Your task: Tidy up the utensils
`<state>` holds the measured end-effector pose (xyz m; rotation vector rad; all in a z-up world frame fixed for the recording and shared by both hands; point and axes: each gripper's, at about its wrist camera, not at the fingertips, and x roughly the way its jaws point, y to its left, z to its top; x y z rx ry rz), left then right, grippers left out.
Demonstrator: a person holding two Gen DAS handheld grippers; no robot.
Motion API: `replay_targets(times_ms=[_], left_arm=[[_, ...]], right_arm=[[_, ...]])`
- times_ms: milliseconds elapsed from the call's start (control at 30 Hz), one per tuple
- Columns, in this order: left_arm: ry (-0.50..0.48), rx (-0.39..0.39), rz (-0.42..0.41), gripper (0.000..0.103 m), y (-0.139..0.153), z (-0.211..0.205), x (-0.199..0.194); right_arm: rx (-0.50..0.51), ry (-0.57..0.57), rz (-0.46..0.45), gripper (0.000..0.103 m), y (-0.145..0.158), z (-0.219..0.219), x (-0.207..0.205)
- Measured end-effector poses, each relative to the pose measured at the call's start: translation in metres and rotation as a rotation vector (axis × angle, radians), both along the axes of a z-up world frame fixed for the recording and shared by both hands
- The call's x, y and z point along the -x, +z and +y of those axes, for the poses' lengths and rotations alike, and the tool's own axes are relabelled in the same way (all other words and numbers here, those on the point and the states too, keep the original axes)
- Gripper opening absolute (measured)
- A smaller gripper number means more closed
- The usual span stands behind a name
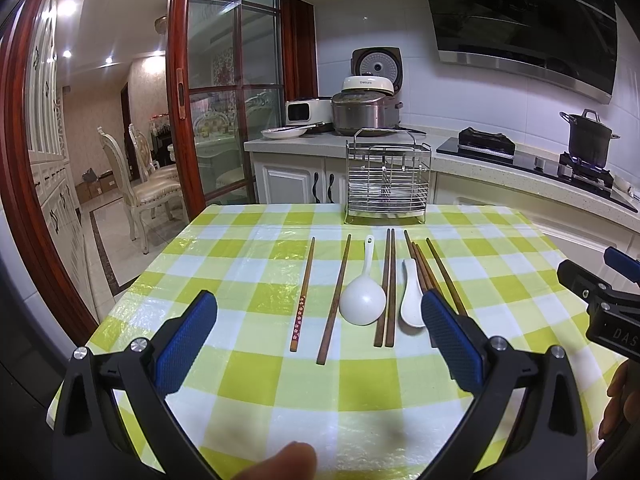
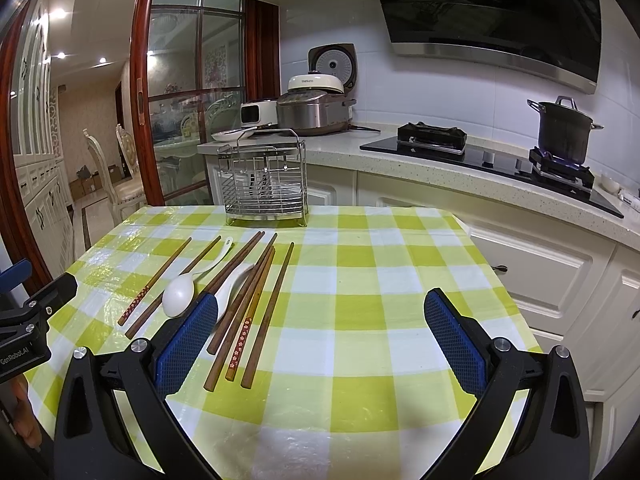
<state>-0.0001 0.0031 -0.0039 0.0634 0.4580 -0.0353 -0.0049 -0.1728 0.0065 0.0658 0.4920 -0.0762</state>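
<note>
Several brown chopsticks (image 1: 334, 298) lie in a row on the green-checked table (image 1: 360, 380), with a white ladle (image 1: 362, 300) and a small white spoon (image 1: 412, 300) among them. A steel wire utensil rack (image 1: 387, 178) stands at the table's far edge. My left gripper (image 1: 320, 312) is open and empty, just short of the near ends of the utensils. In the right wrist view the same chopsticks (image 2: 266, 312), ladle (image 2: 180, 290), spoon (image 2: 228, 292) and rack (image 2: 264, 180) show. My right gripper (image 2: 320, 312) is open and empty, to the right of the utensils.
A kitchen counter (image 2: 440, 160) runs behind and to the right of the table with rice cookers (image 2: 316, 108), a hob and a dark pot (image 2: 564, 128) over a lit flame. A glass sliding door (image 1: 224, 100) and dining chairs (image 1: 140, 184) are at the left.
</note>
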Motion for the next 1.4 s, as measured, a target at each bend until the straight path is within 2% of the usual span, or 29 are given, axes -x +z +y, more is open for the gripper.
replay_targets(times_ms=[700, 833, 1033, 1133, 1200, 1300, 1400], left_arm=[[-0.002, -0.001, 0.003, 0.099, 0.0, 0.0, 0.001], [-0.007, 0.015, 0.028, 0.099, -0.003, 0.006, -0.003], [-0.025, 0.07, 0.102, 0.099, -0.01, 0.026, -0.025], [0.0, 0.088, 0.11, 0.099, -0.01, 0.038, -0.039], [0.005, 0.083, 0.129, 0.099, -0.011, 0.044, -0.053], [-0.016, 0.057, 0.2, 0.099, -0.015, 0.047, -0.079], [-0.051, 0.044, 0.264, 0.099, -0.025, 0.047, -0.108]], right_arm=[[-0.001, 0.002, 0.004, 0.097, -0.001, 0.0, 0.0], [-0.006, -0.006, 0.022, 0.097, -0.003, -0.003, -0.002], [-0.038, -0.027, 0.129, 0.097, -0.014, -0.013, -0.03], [-0.115, -0.008, 0.181, 0.097, -0.021, -0.021, -0.05], [-0.149, 0.01, 0.219, 0.097, -0.024, -0.024, -0.064], [-0.132, 0.01, 0.259, 0.097, -0.029, -0.022, -0.088], [-0.168, 0.044, 0.316, 0.097, -0.037, -0.022, -0.117]])
